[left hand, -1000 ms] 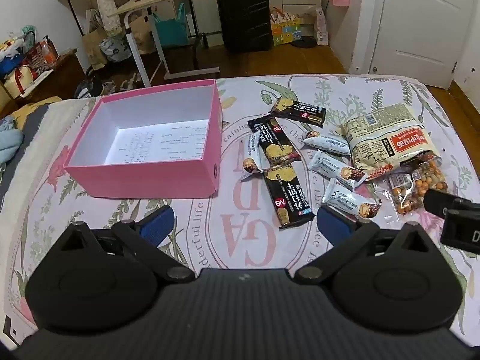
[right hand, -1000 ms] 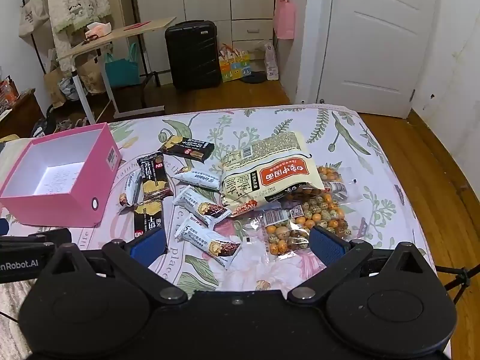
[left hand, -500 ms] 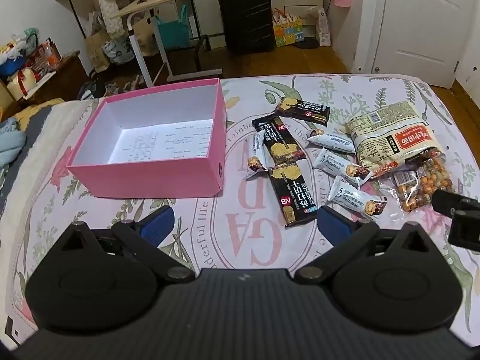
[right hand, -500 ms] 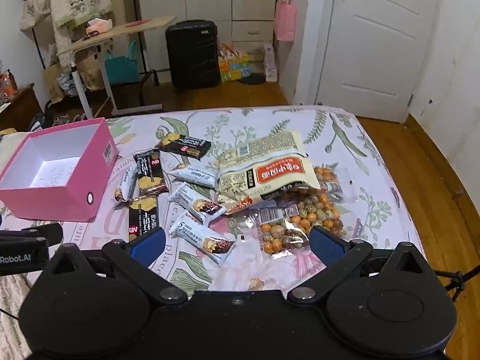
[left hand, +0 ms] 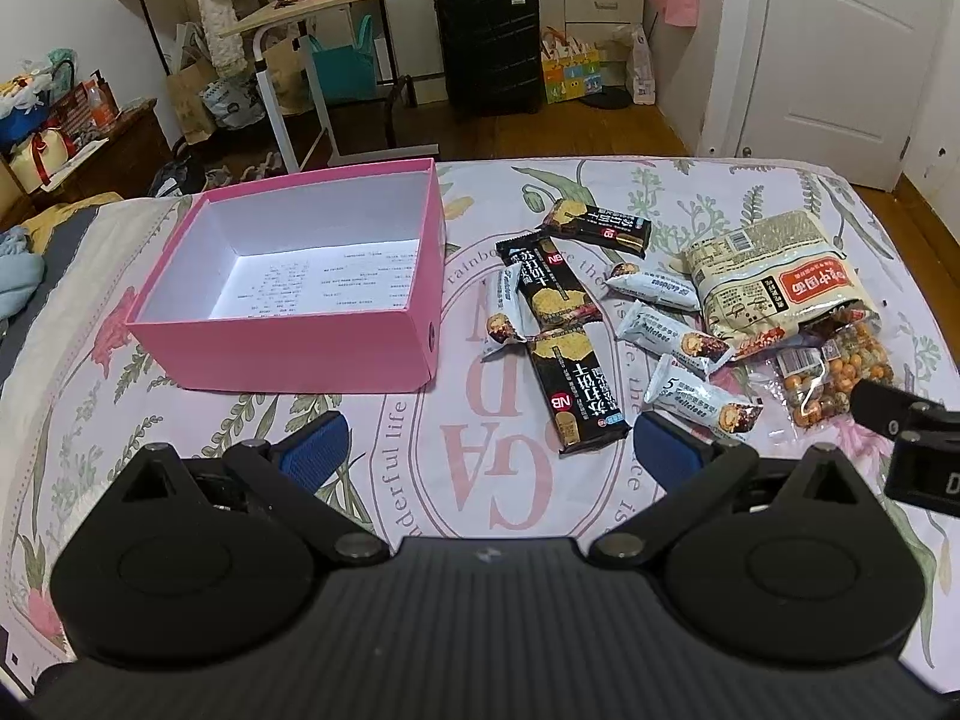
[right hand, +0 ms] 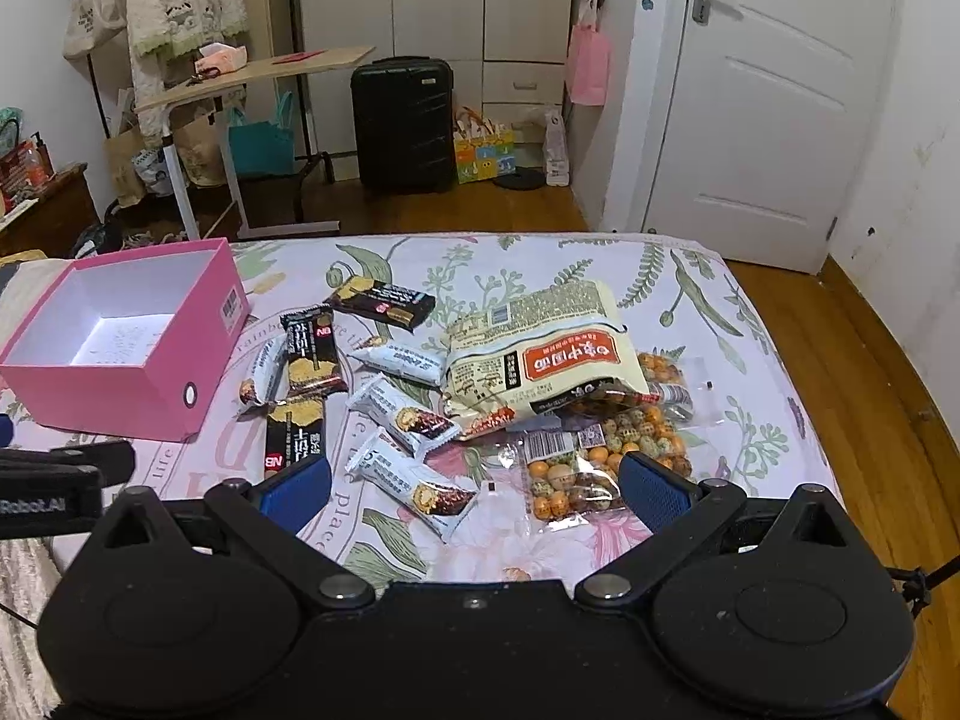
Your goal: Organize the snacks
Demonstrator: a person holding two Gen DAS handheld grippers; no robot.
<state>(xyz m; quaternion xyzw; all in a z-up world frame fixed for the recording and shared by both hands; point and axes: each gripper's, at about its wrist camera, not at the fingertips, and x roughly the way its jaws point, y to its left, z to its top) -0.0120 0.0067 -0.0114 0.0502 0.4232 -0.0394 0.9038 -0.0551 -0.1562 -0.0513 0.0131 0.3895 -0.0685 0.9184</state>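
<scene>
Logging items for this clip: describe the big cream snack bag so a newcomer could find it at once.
Start at the open pink box on the floral bedspread, then look right across the scattered snacks. The cream bag lies flat at the pile's far right, partly covering a clear packet of coated nuts. It is the largest packet, with a red label; its neighbours are slim bars.

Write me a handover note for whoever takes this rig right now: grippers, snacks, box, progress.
Left gripper: open, holding nothing, above the bedspread near the pink box.
Right gripper: open, holding nothing, above the white bar packets and the clear bag of coated nuts.
Box: open, no snacks inside.
Done: nothing packed.
Left: black biscuit packs, white bars, the large beige bag, the nut bag.
</scene>
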